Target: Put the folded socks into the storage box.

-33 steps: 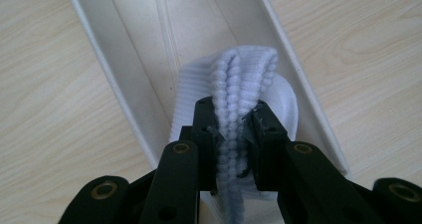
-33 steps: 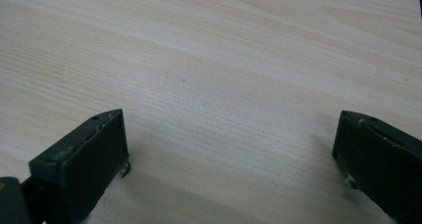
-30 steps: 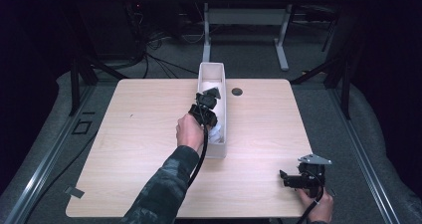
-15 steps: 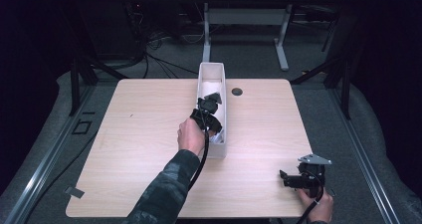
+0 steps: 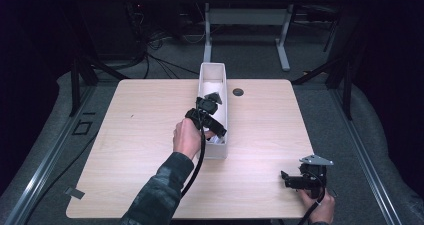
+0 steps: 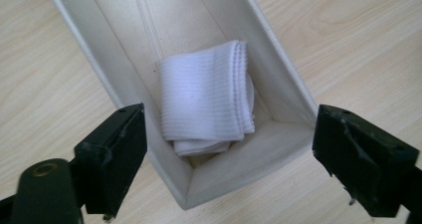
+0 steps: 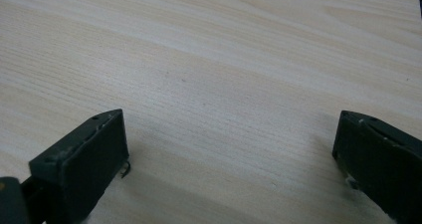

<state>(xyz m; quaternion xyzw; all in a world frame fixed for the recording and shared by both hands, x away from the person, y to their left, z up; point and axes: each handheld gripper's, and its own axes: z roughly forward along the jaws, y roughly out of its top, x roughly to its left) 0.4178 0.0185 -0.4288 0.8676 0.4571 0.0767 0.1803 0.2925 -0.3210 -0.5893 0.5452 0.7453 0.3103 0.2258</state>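
While the left claw (image 6: 226,149) hangs over the near end of the long white rectangular plastic bin (image 6: 286,89), its jaws have just been opening and now stand wide, with nothing pressed between them. Below, at about twelve o'clock from the jaws in the left gripper view, the folded white ribbed cloth (image 6: 206,97) lies on the bin's floor, tucked into the near corner and apart from both pads.

The release looks done, so the step in hand is judged to be the withdrawal. It would go best as a straight lift: the jaws straddle the bin's walls, and any sideways drift could knock a wall and shove the light bin across the pale wooden surface (image 5: 135,115). Keeping the jaws spread until they are above the rim should stop a pad from snagging the cloth's ribbed edge and dragging it out again. The trailing cable should be kept off the rim as well.

Well apart, at roughly four o'clock from the bin in the high view, the right claw (image 5: 284,179) rests low on the surface, jaws wide and empty.
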